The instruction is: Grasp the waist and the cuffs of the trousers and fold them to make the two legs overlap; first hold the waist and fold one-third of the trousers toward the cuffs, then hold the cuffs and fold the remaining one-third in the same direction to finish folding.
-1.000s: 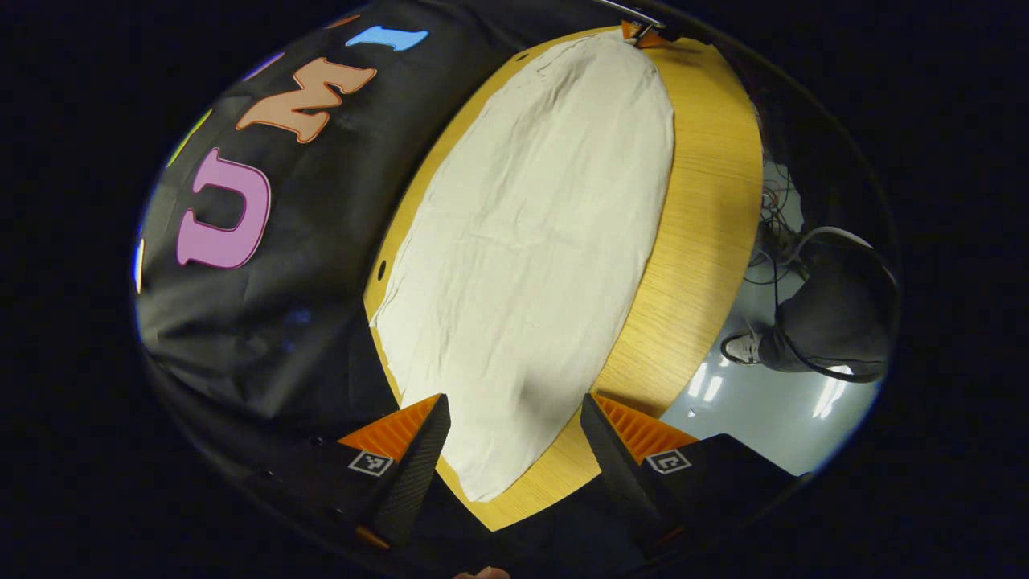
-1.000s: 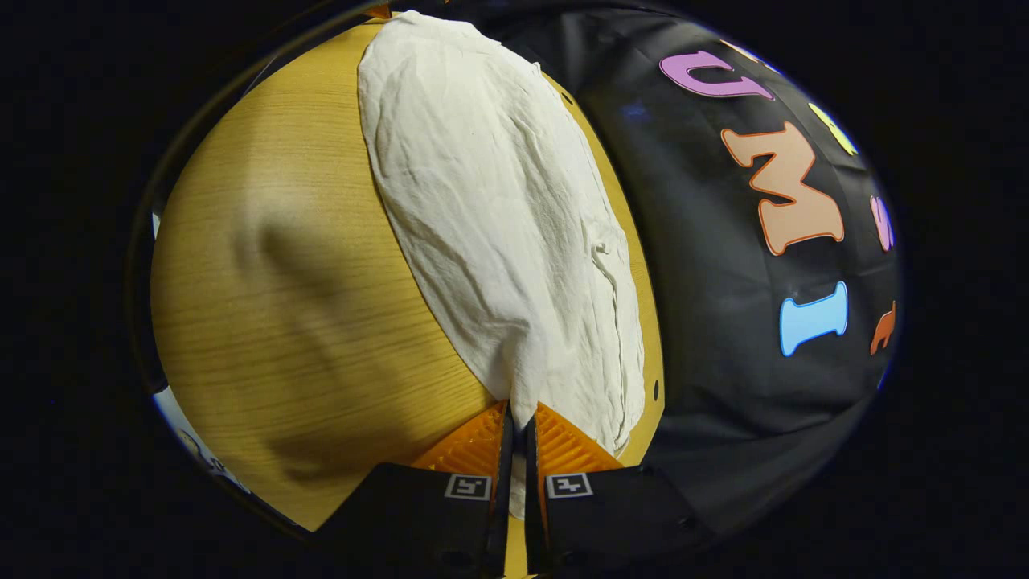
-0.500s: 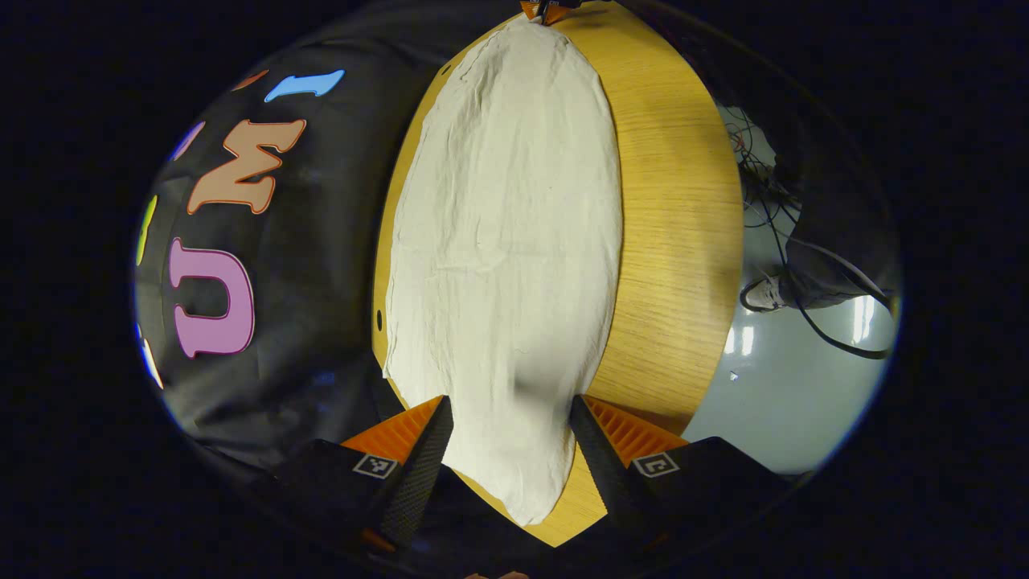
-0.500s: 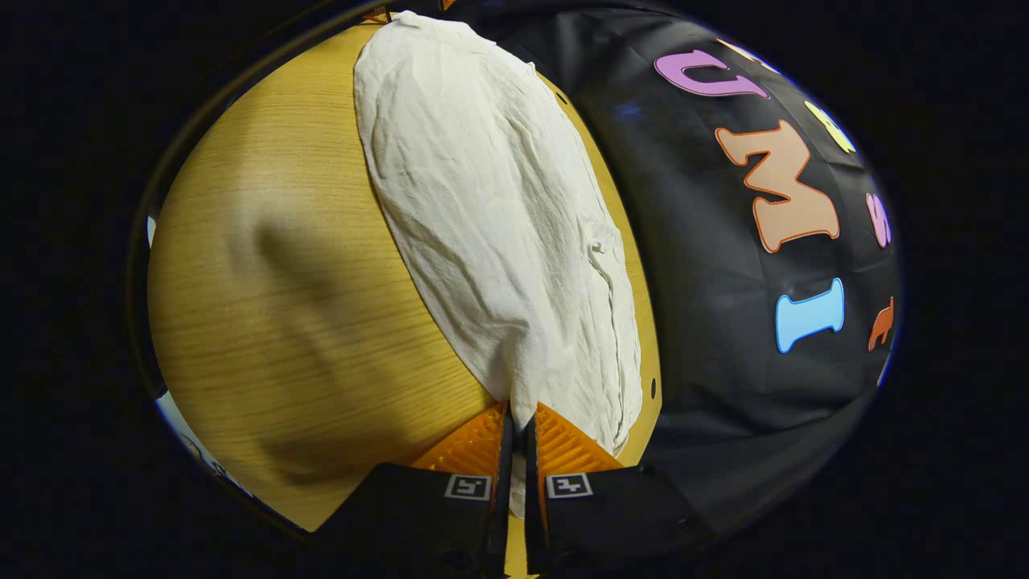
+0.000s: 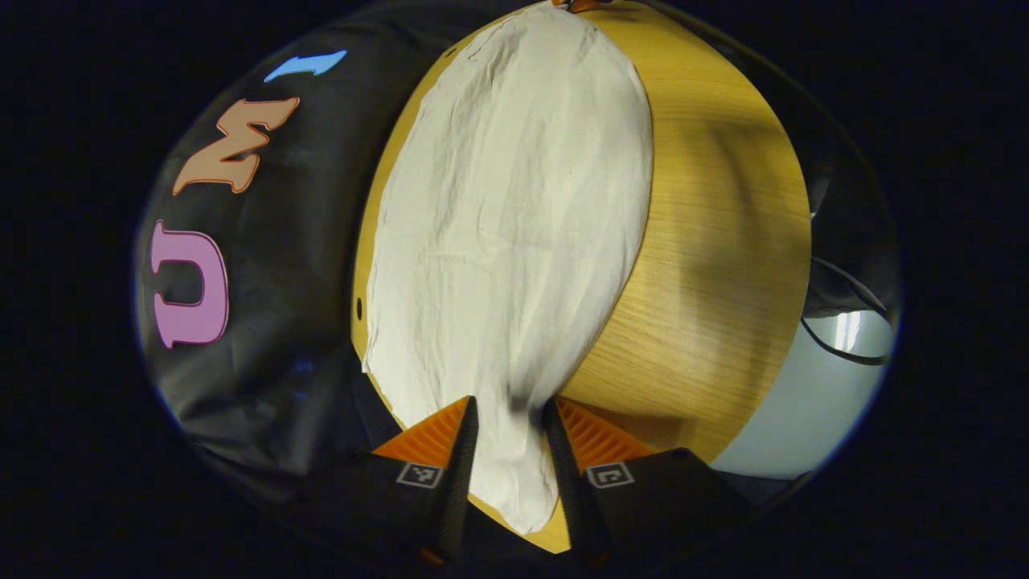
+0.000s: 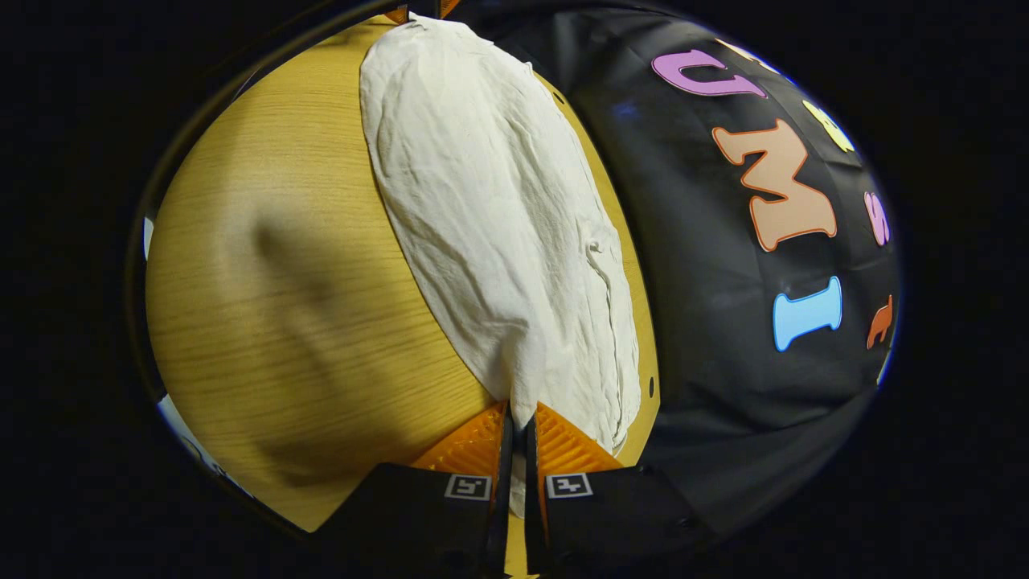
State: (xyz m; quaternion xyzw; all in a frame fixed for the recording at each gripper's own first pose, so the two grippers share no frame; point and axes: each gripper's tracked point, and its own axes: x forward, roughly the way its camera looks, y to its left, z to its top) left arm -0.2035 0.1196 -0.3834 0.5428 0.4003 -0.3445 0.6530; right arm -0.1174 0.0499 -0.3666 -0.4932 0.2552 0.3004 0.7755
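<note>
The white trousers (image 5: 506, 241) lie stretched along the far edge of the wooden bench (image 5: 723, 265), legs seemingly already overlapped. The right hand-held gripper (image 6: 514, 450) is clamped on one end of the cloth. The left hand-held gripper (image 5: 508, 450) has its fingers partly apart, straddling the other end (which is waist and which cuffs I cannot tell). The step in hand looks like taking hold; next, the left must pinch before any fold by thirds.

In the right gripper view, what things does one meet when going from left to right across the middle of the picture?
Wooden table → white trousers → black cloth wall.
</note>
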